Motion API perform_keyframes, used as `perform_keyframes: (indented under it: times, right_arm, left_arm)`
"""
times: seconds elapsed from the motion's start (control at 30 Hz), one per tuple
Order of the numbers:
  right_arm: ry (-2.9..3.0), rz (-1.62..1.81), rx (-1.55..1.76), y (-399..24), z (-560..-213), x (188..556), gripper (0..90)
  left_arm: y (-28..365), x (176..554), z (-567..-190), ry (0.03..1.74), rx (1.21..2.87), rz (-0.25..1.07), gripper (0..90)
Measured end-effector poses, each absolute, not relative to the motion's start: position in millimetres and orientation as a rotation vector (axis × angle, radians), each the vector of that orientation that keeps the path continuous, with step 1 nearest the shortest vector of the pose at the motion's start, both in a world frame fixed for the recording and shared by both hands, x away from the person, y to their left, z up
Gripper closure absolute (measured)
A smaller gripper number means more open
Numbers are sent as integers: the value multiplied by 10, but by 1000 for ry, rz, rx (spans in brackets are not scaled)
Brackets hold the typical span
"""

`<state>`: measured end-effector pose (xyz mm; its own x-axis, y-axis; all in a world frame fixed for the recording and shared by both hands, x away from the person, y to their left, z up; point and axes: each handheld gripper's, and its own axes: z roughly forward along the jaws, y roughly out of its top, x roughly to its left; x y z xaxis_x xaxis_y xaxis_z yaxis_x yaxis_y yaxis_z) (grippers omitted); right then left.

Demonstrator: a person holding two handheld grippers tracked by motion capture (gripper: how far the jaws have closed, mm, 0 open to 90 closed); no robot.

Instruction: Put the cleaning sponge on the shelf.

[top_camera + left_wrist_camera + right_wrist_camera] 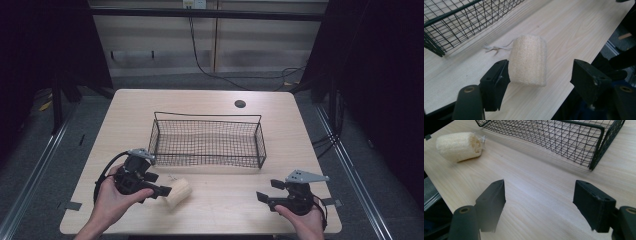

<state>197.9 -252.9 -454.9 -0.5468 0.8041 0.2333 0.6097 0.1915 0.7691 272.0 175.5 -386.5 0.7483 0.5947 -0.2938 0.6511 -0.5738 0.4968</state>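
Observation:
A pale loofah sponge point(178, 192) with a short white string point(495, 47) lies on the wooden table point(225, 205), in front of the wire basket's left end. My left gripper point(161, 184) is right beside it, held by a hand. In the left gripper view the loofah point(529, 60) sits between the jaws of the left gripper point(541, 72): the left pad is against or very near its side, the right pad stands well clear. My right gripper point(269, 190) rests open near the table's front right, nothing between its jaws point(539, 192). The loofah point(459, 146) lies far off to its left.
A black wire basket point(207, 117) stands empty at mid table, long side facing me; its mesh wall point(449, 22) is close behind the loofah, and its corner point(596, 147) is ahead of the right gripper. A round cable hole point(240, 104) is at the far edge.

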Motion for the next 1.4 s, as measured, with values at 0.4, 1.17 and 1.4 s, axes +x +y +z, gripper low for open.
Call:
perform_keyframes:
  times: [0.4, 1.17, 1.4]
  right_arm:
    - [2259, 1283, 1371, -2523, -4559, 1989, 246]
    - [2287, 1266, 1369, -2505, -4570, 1997, 245]
    - [2295, 1266, 1372, -2501, -4570, 1995, 244]
  left_arm:
    - [1545, 2855, -3909, 950, 2474, -180, 263]
    - [1335, 3114, -4064, 923, 2607, -257, 190]
    - [1281, 3144, -4133, 913, 2646, -272, 187]
